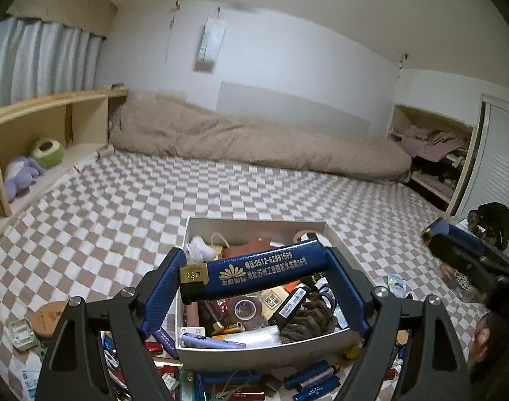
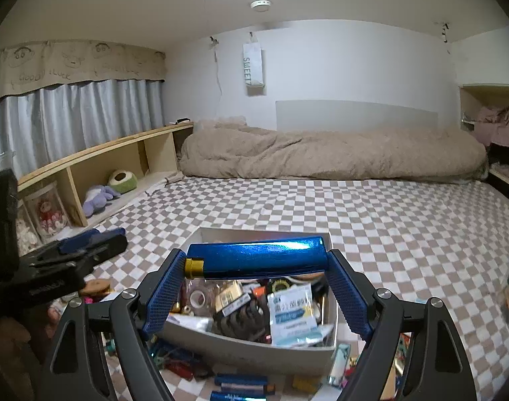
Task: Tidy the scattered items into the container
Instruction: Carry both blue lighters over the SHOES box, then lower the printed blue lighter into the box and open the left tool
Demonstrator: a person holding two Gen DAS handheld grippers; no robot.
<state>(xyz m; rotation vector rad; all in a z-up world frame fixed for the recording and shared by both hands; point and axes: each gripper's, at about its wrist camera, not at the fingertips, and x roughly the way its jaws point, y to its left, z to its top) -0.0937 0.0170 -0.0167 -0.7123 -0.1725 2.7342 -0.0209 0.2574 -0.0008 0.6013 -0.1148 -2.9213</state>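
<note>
We list first the bed (image 2: 371,220), covered in a brown-and-white checked sheet, with a beige duvet (image 2: 321,157) bunched along its far edge against the wall; to the left we note a wooden shelf unit (image 2: 97,163) holding a purple plush toy (image 2: 99,197) and a green plush toy (image 2: 122,180); next, the white open-topped container (image 1: 254,347) sits on the sheet near the front, already crowded with small goods, among them a roll of tape (image 2: 197,299) and a white sachet (image 2: 294,307); around its near side we count scattered items, including several blue lighters (image 1: 313,379) lying on the sheet just in front of the box and a round wooden coaster (image 1: 49,319) well to its left; our left gripper (image 1: 254,274) is closed across the ends of a blue printed lighter (image 1: 254,272), which lies crosswise between the blue pads and hangs above the container; our right gripper (image 2: 254,264) is likewise clamped end to end on a glossy blue lighter (image 2: 258,259), gold cap to the left, held crosswise over the container's far rim; both grippers are spread only as wide as a lighter's length.
</note>
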